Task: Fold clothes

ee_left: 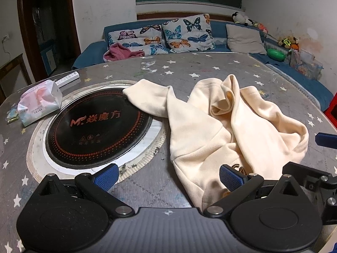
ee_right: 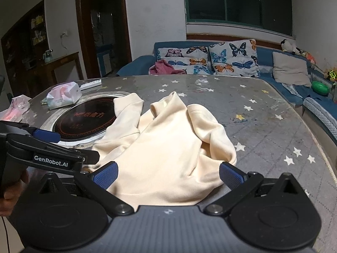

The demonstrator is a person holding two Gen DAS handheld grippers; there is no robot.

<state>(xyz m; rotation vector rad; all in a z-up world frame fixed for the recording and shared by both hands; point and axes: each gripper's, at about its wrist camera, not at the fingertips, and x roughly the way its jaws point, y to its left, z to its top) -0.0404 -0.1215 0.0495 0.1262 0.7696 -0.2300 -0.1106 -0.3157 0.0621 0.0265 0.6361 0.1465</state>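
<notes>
A cream sweatshirt (ee_left: pixel 212 126) lies crumpled on the grey star-patterned table (ee_left: pixel 189 69); one sleeve reaches left over the rim of the black induction cooktop (ee_left: pixel 94 130). My left gripper (ee_left: pixel 168 177) is open at the near edge, its right finger (ee_left: pixel 230 177) at the garment's hem. In the right wrist view the sweatshirt (ee_right: pixel 166 147) fills the middle and my right gripper (ee_right: pixel 168 176) is open, both fingers over its near hem. The left gripper (ee_right: pixel 47 136) shows at the left of that view. Neither holds anything.
A tissue pack (ee_left: pixel 40 101) and a white remote (ee_left: pixel 67 78) sit left of the cooktop. A blue sofa with butterfly cushions (ee_left: pixel 187 33) and a pink garment (ee_left: pixel 120 52) stands behind the table. The right gripper's fingertip (ee_left: pixel 325 138) shows at the right edge.
</notes>
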